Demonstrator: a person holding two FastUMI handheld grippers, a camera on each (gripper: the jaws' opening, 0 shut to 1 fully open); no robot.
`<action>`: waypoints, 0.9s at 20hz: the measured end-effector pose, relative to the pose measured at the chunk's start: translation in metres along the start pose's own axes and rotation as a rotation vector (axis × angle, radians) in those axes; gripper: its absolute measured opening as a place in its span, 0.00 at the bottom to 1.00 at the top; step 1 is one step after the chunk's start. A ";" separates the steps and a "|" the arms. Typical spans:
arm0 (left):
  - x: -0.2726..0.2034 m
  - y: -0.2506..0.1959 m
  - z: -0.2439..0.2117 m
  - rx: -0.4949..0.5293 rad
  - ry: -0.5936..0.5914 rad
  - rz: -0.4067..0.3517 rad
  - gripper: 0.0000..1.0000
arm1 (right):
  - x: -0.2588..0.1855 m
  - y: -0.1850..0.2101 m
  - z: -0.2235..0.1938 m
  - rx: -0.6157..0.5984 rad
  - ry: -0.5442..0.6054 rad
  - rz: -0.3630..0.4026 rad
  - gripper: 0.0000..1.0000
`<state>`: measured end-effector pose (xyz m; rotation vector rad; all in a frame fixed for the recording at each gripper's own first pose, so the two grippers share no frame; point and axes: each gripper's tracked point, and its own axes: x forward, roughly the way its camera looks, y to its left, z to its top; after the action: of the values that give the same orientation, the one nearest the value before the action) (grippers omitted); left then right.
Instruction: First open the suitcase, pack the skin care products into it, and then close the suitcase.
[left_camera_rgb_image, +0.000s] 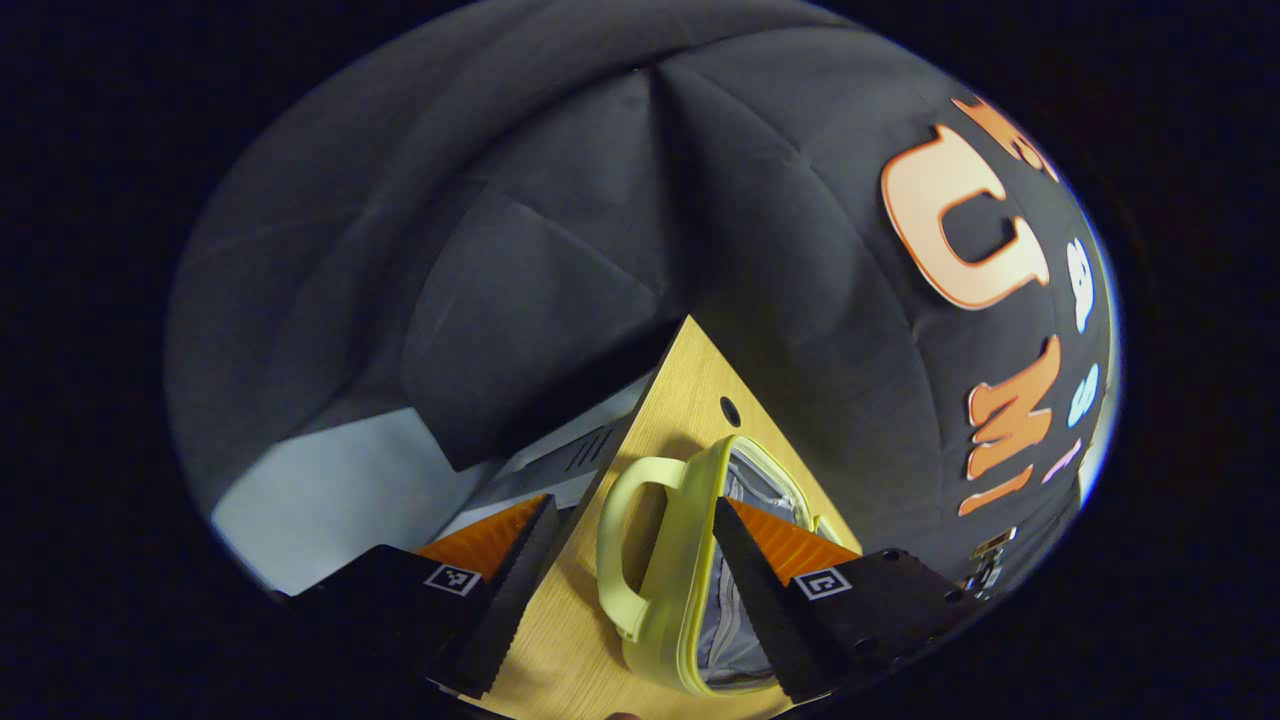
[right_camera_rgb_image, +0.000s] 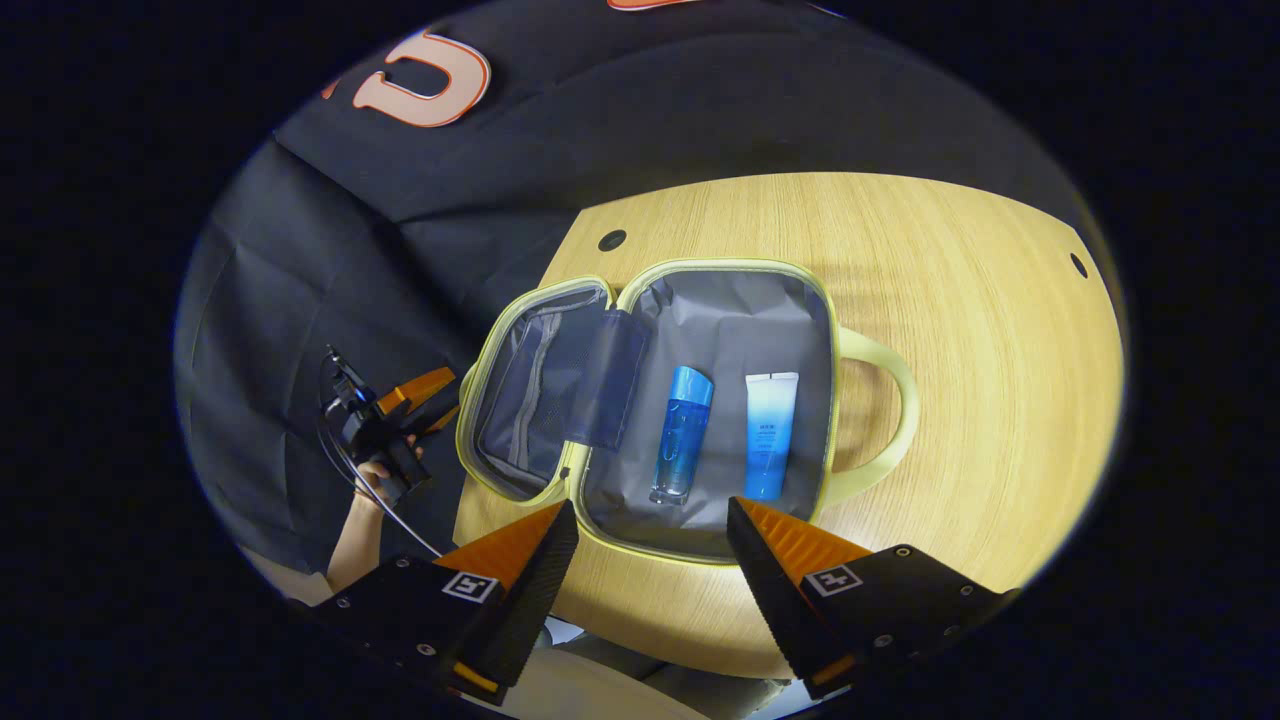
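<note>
Ahead of the empty, spread right tool (right_camera_rgb_image: 650, 530), the pale-yellow suitcase (right_camera_rgb_image: 700, 300) lies open on the table (right_camera_rgb_image: 980, 350), blue bottle (right_camera_rgb_image: 684, 433) and tube (right_camera_rgb_image: 770, 433) inside, long axes toward it.

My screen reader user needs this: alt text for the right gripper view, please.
An open yellow suitcase lies on a wooden table, a blue bottle and a tube side by side inside. The right gripper hovers open above its near edge.
</note>
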<state>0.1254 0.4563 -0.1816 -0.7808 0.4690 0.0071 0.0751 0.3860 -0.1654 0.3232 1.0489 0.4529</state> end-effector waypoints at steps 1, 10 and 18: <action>0.005 0.005 0.000 -0.029 0.000 -0.007 0.97 | -0.002 0.000 0.000 0.009 -0.002 0.001 0.96; 0.016 -0.007 -0.008 0.109 0.035 0.091 0.10 | -0.013 -0.021 0.004 0.048 -0.061 -0.046 0.95; -0.047 -0.163 0.030 0.540 -0.040 0.104 0.09 | -0.043 -0.048 0.036 -0.016 -0.236 -0.127 0.95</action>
<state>0.1242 0.3682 -0.0338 -0.2252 0.4456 -0.0071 0.0988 0.3213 -0.1380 0.2864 0.8302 0.3002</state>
